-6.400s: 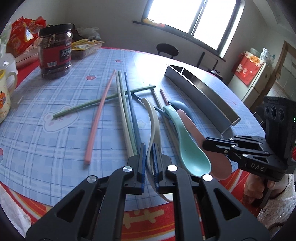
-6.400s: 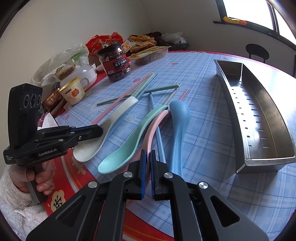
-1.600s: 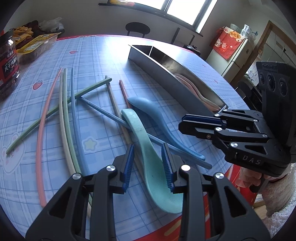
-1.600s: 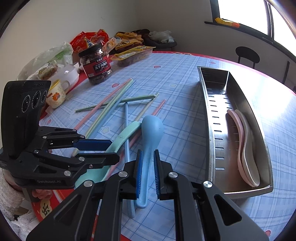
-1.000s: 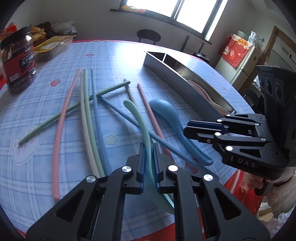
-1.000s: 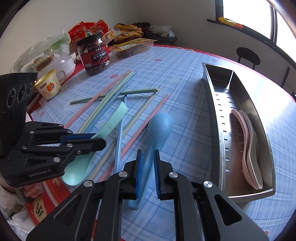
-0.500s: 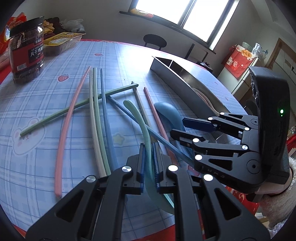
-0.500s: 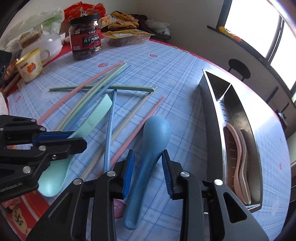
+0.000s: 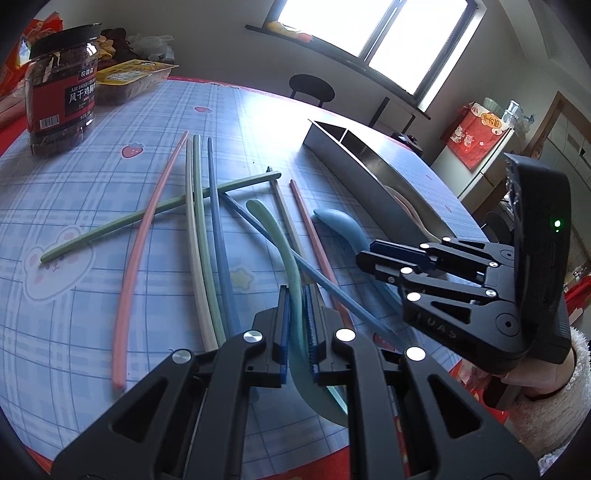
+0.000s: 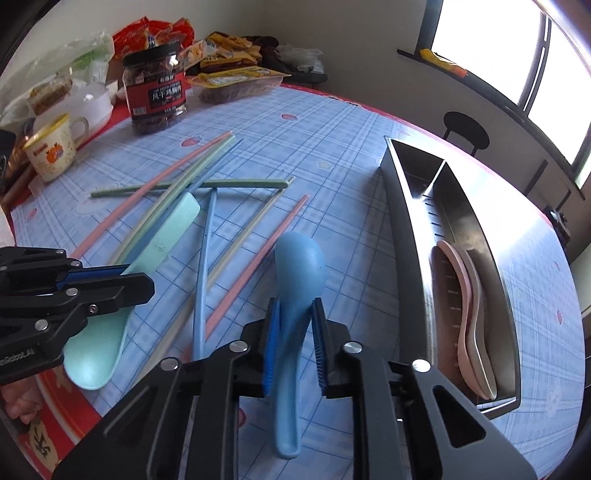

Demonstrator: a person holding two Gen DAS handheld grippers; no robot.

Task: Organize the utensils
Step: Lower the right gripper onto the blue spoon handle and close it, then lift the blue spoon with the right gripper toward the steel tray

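While the left gripper (image 9: 296, 325) is clamping the mint spoon (image 9: 275, 236), the right gripper (image 10: 295, 332) is straddling, fingers apart, the blue spoon (image 10: 299, 269), steel tray (image 10: 410, 221) at two o'clock

Bright daylight pours through the blown-out window (image 9: 373, 33), glaring off the blue checked surface (image 9: 258, 122); fisheye bends edges, corners vignette black.

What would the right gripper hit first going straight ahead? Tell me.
The right gripper already straddles the blue spoon, so it would likely meet the spoon's bowl first; beyond lies bare tablecloth. Depth is uncertain.
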